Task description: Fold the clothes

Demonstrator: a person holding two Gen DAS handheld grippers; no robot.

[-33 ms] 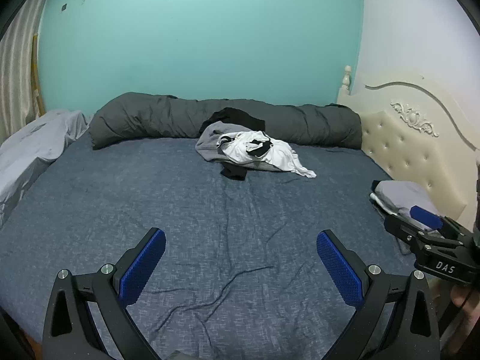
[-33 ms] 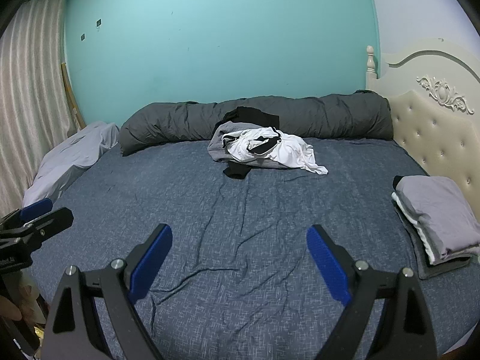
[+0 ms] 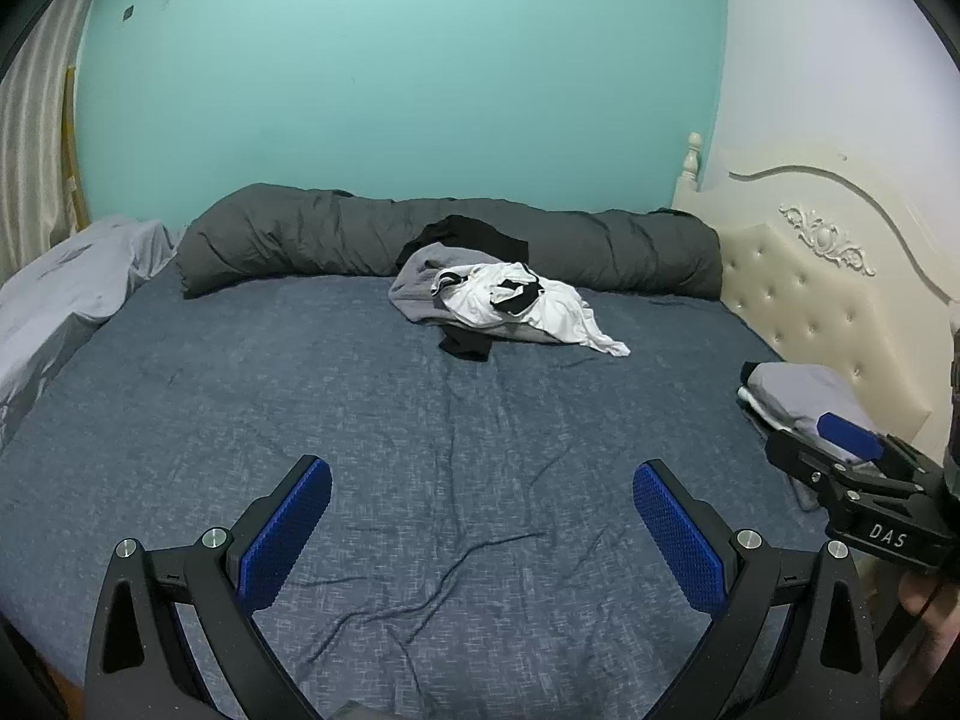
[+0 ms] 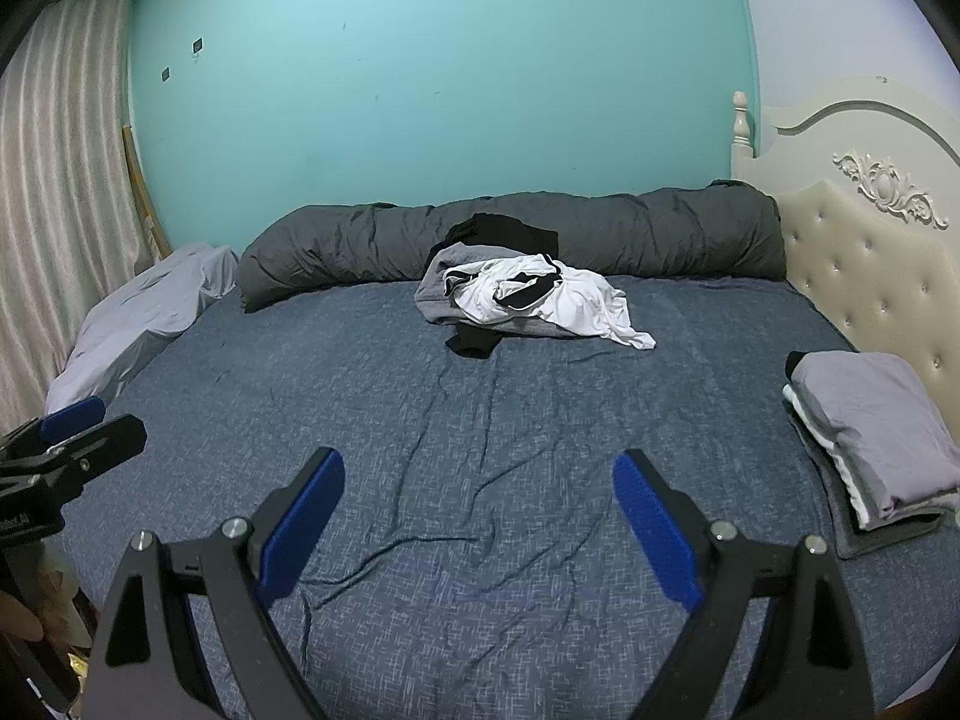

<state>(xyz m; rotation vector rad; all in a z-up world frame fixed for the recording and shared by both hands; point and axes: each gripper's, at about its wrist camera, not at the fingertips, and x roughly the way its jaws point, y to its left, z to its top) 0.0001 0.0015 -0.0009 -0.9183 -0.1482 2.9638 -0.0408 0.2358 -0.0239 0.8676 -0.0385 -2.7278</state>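
Two claws: both over near edge of bed, side by side, above bare sheet
left claw (image 3: pixel 482 483): jaws spread wide, nothing between blue pads, holding nothing
right claw (image 4: pixel 478 474): jaws spread wide, empty; also seen side-on at right edge of left wrist view, "DAS" label on body
clothes pile (image 4: pixel 528 300): unfolded heap at far middle of bed, just in front of rolled duvet; white garment on top, grey one under, black pieces at front and back; well apart from both claws
folded stack (image 4: pixel 870 432): grey on top, white and darker layers below; right side of bed, beside headboard
bed (image 3: pixel 300 408): blue-grey sheet, creased in middle
rolled duvet (image 3: pixel 312 234): dark grey, along far edge against teal wall
headboard (image 4: pixel 870 252): cream, tufted, carved ornament, at right
pale grey bedding (image 4: pixel 144 324): bunched at far-left corner, next to curtain
hand: fingers partly visible at lower edges of both views, gripping claw handles
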